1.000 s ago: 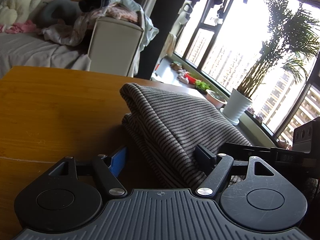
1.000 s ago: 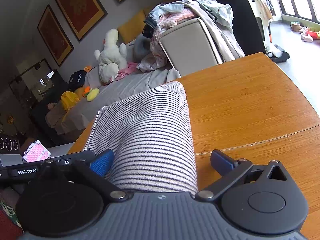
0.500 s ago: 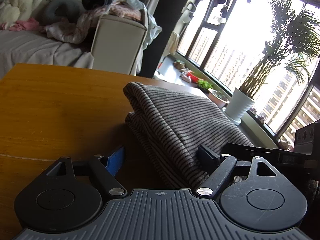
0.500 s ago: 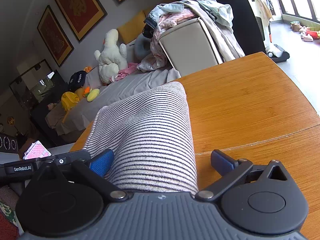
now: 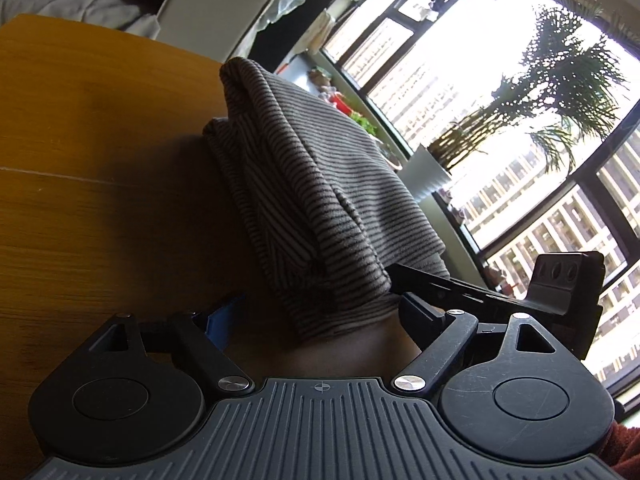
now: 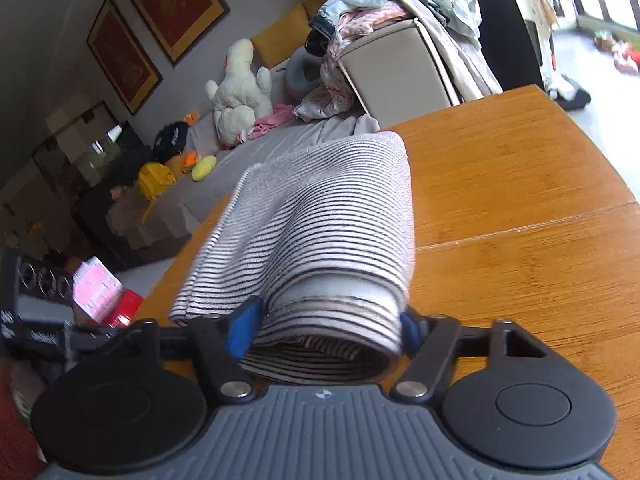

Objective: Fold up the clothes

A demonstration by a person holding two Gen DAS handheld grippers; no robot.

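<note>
Right gripper (image 6: pixel 326 328) now pinching striped garment (image 6: pixel 332 232), bundle lifted off wooden table (image 6: pixel 520 200) – left gripper (image 5: pixel 316 316) fingers spread, garment between – likely repositioning.

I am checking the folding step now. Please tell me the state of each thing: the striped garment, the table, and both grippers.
Striped garment: folded in layers, partly on the table.
Wooden table: bears the garment.
Left gripper: open, garment between its fingers.
Right gripper: shut on the garment's end.

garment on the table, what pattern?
Striped garment: light grey with thin dark horizontal stripes. Clearest in the right wrist view.
</note>
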